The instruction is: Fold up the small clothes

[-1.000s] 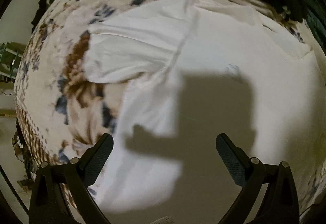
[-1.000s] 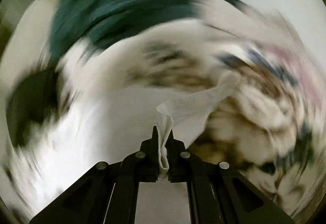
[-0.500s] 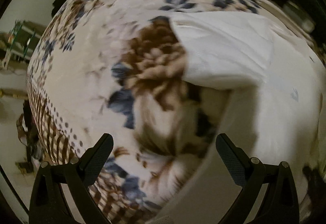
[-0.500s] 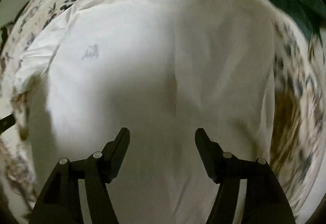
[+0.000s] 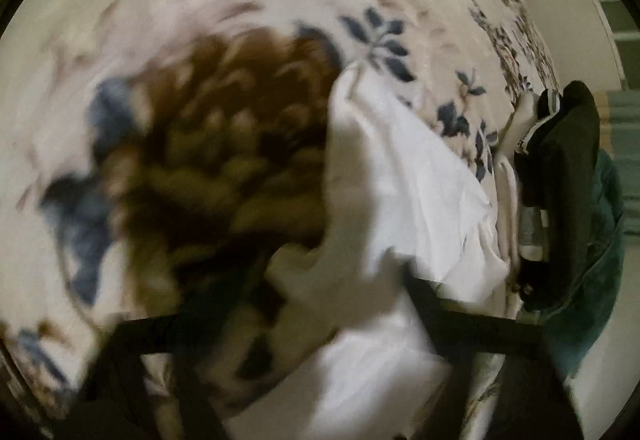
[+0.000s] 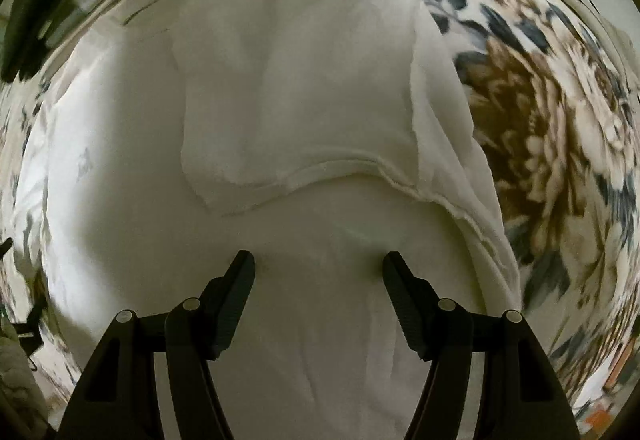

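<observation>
The white shirt [image 6: 320, 87] is lying spread on the floral blanket [image 6: 560, 127], one side panel folded in over the body with its hem running across the middle. On the left, everything is blurring: the left gripper [image 5: 332, 304] is showing only as dark smeared arms, its fingers looking spread wide with a bunched corner of the white cloth [image 5: 400, 175] between them, not clearly pinched. Beyond that, a dark garment [image 5: 568, 175] is sitting heaped at the blanket's edge, a teal cloth [image 5: 604, 240] against it. Over on the right, the right gripper [image 6: 319, 264] is hanging released, jaws wide apart, tips just above or touching the plain fabric below the hem; which, I cannot tell.
</observation>
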